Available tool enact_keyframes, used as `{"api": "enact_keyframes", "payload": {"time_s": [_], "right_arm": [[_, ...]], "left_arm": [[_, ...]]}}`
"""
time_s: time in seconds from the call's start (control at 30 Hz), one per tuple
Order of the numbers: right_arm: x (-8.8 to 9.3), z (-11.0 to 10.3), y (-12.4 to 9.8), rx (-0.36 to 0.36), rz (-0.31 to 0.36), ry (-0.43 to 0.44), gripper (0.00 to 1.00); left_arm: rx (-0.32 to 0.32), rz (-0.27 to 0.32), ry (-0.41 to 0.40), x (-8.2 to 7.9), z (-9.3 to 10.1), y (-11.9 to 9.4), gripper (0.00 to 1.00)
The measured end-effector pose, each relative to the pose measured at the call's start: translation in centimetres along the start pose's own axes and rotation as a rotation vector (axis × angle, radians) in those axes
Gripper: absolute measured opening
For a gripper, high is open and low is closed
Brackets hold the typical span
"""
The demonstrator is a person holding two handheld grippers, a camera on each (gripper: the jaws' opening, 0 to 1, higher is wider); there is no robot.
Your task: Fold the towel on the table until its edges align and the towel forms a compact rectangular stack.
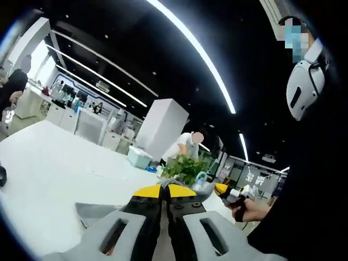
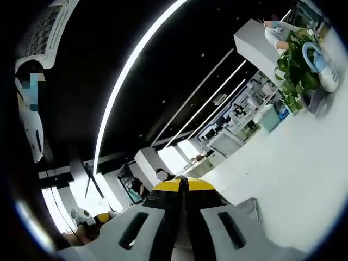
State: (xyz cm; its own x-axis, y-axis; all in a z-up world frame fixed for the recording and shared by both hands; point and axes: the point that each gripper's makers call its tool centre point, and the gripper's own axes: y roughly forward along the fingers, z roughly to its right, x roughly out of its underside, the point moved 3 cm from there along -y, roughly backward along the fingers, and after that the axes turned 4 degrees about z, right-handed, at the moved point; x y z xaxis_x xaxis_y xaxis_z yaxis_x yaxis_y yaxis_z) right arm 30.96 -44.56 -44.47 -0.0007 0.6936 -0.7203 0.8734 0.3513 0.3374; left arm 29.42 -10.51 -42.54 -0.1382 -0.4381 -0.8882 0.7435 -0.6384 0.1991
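The towel (image 1: pixel 100 212) shows as a grey flap at about 8 o'clock of the left gripper (image 1: pixel 165 190), lying on the white table (image 1: pixel 49 163); in the right gripper view a grey corner of it (image 2: pixel 249 209) sits at 3 o'clock of the right gripper (image 2: pixel 182 185). Both pairs of jaws stand pressed together, yellow tips meeting. Cloth runs up to each pair, but whether any is pinched between them I cannot tell. Both cameras tilt up toward the dark ceiling and its light strips, so this looks like the lift within a fold, edges raised off the table. The next move likely calls for carrying both raised edges across evenly and setting them on the far edge. At 1 o'clock beyond the left gripper stands a potted plant (image 1: pixel 185 167).
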Motion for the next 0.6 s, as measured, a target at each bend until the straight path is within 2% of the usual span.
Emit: {"api": "enact_keyframes", "payload": {"time_s": [0.37, 0.6], "right_arm": [[0.5, -0.3, -0.4, 0.01, -0.021, -0.008, 0.0], [0.2, -1.7, -0.7, -0.007, -0.036, -0.02, 0.0]], "left_arm": [[-0.012, 0.007, -0.016, 0.2, -0.3, -0.4, 0.02], [-0.024, 0.039, -0.028, -0.9, -1.1, -1.0, 0.02]]}}
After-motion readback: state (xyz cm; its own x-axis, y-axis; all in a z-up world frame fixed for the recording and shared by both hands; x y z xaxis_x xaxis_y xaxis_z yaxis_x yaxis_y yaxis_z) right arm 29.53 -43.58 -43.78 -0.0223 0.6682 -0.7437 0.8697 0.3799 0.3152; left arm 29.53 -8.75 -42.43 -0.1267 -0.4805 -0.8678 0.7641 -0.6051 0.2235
